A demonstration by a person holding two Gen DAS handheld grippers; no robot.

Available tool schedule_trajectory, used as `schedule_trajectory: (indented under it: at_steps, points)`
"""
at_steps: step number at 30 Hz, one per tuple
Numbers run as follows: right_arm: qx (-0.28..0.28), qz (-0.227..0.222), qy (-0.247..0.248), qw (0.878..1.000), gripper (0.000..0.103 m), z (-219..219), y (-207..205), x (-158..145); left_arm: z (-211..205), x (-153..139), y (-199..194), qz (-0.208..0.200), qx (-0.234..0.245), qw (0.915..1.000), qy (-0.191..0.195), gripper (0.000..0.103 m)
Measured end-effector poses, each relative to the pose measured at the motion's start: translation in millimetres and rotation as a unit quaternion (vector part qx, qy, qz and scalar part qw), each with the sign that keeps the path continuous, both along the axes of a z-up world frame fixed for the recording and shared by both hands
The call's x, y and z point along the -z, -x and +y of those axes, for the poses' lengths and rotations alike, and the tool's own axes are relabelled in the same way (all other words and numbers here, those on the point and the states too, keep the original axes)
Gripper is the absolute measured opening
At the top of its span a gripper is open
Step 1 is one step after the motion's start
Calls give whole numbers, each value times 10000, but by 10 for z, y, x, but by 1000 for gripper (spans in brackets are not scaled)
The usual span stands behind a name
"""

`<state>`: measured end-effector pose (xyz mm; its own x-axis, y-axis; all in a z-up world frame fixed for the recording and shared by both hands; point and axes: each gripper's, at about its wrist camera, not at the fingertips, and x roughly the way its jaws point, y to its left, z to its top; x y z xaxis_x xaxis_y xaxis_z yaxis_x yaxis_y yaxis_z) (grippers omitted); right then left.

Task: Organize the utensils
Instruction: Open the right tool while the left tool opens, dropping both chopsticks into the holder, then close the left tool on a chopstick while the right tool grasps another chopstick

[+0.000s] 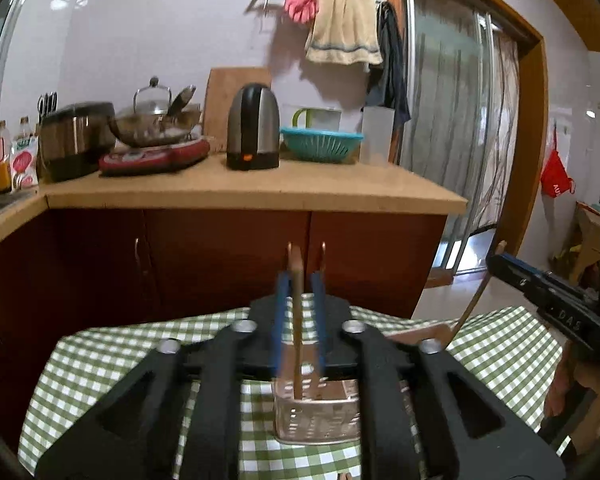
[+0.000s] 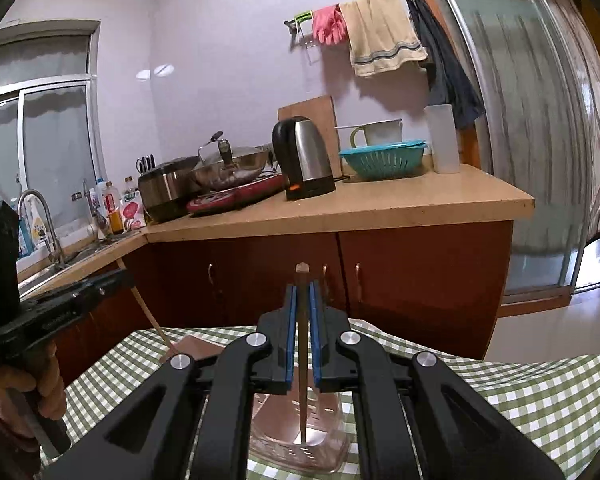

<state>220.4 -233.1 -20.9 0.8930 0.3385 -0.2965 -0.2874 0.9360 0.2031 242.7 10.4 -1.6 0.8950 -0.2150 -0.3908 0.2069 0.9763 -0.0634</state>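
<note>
Both grippers hang over the perforated utensil holder (image 2: 300,440) on the checked tablecloth (image 2: 520,392): right gripper (image 2: 302,312) clamps a chopstick (image 2: 302,360), left gripper (image 1: 300,300) pinches another chopstick (image 1: 297,320), tips inside; releasing remains, I judge

Checked cloth (image 2: 540,392), woven, matt green and white; holder (image 2: 300,448) of clear, glossy, perforated plastic; chopstick (image 2: 302,344) dark, smooth wood. Right gripper (image 2: 302,308) of matt black plastic, blue rubbery pads (image 2: 289,340), bright metal bolts; left gripper (image 1: 300,292) of the same make. Far: counter (image 2: 380,208) smooth tan, cabinets (image 2: 420,280) glossy red-brown, kettle (image 2: 304,160) brushed steel with black plastic, colander (image 2: 382,162) teal plastic, towel (image 2: 380,36) rough beige cloth, gloves (image 2: 330,24) pink rubber.
</note>
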Motion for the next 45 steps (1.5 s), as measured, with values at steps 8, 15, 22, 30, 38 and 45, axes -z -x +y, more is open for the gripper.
schedule_trajectory:
  at_steps: [8, 15, 22, 30, 38, 45]
  points:
    - [263, -302, 249, 9989, 71, -53, 232, -129, 75, 25, 151, -94, -106, 9999, -27, 72]
    - [418, -439, 365, 9975, 77, -139, 523, -201, 119, 40, 399, -112, -170, 9997, -132, 82]
    - [436, -326, 412, 9977, 77, -237, 1012, -27, 148, 136, 865, -237, -252, 9986, -410, 82]
    - [503, -15, 532, 9973, 76, -323, 1623, 543, 242, 572, 1461, -34, -411, 9982, -444, 82]
    - [449, 373, 804, 9950, 57, -360, 2097, 1169, 263, 1128, 1972, 375, -525, 9954, -710, 71]
    - [202, 677, 896, 9935, 51, -415, 2374, 1563, 323, 1566, 2183, 954, -552, 9915, -691, 60]
